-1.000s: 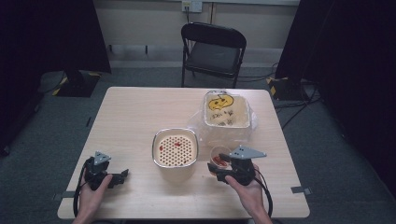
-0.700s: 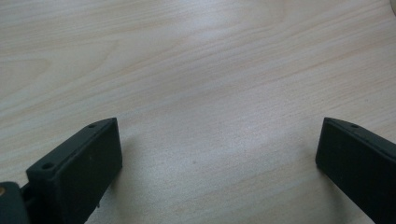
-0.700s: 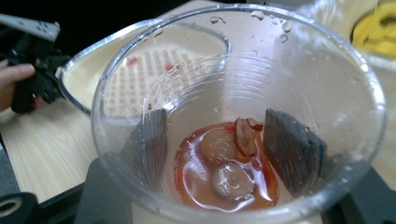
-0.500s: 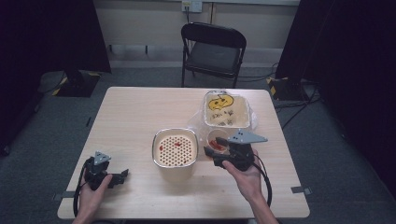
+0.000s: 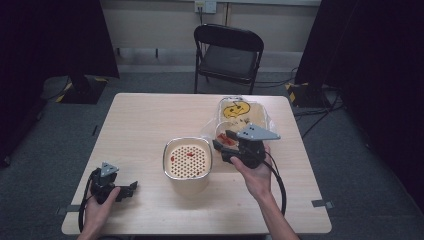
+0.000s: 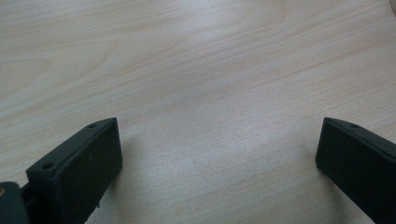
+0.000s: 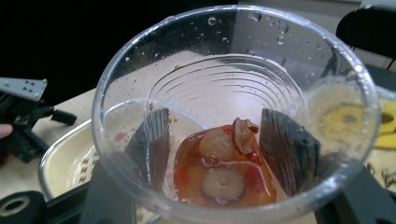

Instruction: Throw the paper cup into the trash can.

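Right gripper view is showing the right gripper clamping a clear plastic cup mid-wall, tipped beside the strainer bowl. Thin, wet, probably crushable, so go gentle. Left gripper is sitting wide open over the table.

1. The left gripper rests on the table, jaws spread wide, with bare wood between and ahead of them.
2. Off its right side stands the cream strainer tub.
3. The right gripper clasps a clear cup; the tub sits just to its left.
4. Just past the cup lies a bagged container.
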A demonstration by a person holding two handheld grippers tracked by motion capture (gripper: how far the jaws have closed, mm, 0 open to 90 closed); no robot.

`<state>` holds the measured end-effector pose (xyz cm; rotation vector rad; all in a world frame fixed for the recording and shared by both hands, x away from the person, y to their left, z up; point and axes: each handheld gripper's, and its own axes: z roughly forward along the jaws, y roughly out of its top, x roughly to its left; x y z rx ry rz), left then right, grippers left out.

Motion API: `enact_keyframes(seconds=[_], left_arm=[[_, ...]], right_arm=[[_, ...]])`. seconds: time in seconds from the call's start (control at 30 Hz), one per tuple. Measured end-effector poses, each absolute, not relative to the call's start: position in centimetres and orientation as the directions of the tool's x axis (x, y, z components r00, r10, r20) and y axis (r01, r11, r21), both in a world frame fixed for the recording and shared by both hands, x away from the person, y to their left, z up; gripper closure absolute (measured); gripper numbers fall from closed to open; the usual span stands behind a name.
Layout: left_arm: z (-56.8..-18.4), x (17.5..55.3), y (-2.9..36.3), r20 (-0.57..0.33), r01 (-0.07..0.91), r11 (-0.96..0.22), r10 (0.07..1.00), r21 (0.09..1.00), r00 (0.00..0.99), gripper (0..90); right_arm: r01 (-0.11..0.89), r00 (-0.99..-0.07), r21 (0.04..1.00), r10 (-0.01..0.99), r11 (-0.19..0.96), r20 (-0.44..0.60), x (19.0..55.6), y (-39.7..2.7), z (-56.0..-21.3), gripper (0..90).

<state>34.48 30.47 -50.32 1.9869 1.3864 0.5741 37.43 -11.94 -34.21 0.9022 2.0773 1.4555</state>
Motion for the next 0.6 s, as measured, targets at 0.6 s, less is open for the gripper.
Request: enact_keyframes(seconds=[0.6], left_arm=[[-50.3,34.5,30.5,-0.008,0.658,-0.239,0.937,0.714,0.348,0.0]], right_arm=[[0.044,-0.575,0.915,0.760,0.401,-0.305,38.8,-8.7,-33.3,45.8]])
